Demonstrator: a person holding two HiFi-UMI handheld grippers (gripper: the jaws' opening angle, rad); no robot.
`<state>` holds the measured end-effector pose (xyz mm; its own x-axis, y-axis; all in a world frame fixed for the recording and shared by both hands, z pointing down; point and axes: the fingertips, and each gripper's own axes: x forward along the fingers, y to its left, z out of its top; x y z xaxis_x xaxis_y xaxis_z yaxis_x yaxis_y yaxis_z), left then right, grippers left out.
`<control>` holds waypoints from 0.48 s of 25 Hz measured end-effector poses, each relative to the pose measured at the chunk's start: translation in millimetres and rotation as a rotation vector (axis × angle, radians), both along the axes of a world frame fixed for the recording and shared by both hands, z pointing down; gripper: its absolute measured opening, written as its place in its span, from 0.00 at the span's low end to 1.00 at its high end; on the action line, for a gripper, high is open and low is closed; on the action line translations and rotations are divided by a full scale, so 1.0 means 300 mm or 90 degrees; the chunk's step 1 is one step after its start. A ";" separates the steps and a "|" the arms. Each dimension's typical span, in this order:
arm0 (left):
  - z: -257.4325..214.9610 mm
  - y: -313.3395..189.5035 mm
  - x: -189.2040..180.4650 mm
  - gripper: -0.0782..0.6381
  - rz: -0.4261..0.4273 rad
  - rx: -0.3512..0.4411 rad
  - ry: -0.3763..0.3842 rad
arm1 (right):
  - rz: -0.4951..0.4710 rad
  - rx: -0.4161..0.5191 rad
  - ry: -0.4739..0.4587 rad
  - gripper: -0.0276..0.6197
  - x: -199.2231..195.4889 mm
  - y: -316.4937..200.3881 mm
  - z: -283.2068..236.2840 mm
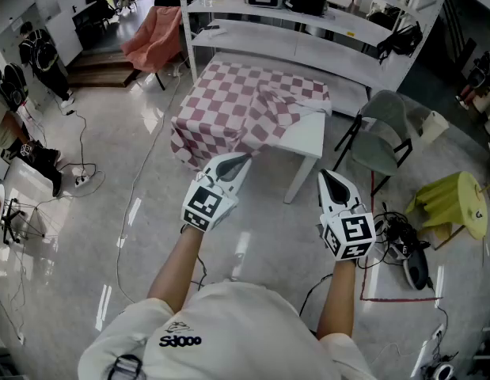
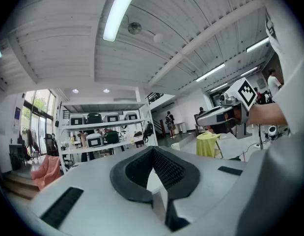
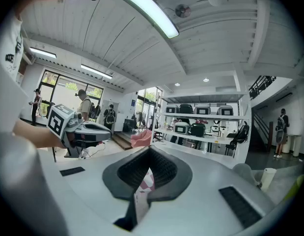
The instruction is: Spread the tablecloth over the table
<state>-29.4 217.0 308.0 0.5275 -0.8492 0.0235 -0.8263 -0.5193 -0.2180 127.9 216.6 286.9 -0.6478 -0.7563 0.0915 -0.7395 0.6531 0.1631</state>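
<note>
The pink-and-white checked tablecloth (image 1: 245, 105) lies rumpled over the left and back of the small white table (image 1: 308, 133), whose front right corner is bare. My left gripper (image 1: 243, 161) is shut and empty, its tip just short of the cloth's hanging front edge. My right gripper (image 1: 328, 177) is also shut and empty, held to the right of the table's front leg. In the left gripper view the jaws (image 2: 152, 154) meet with nothing between them. In the right gripper view a strip of the checked cloth (image 3: 147, 181) shows beyond the closed jaws (image 3: 149, 154).
A grey chair (image 1: 387, 129) stands right of the table, with white shelving (image 1: 308, 42) behind it. A yellow stool (image 1: 454, 200) and tangled cables (image 1: 403, 236) lie at the right. A chair draped in pink (image 1: 153, 38) is at the back left.
</note>
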 end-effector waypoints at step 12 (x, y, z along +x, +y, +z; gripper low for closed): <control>0.020 0.001 0.088 0.15 -0.002 0.001 -0.011 | 0.003 -0.016 -0.064 0.08 0.094 -0.016 -0.016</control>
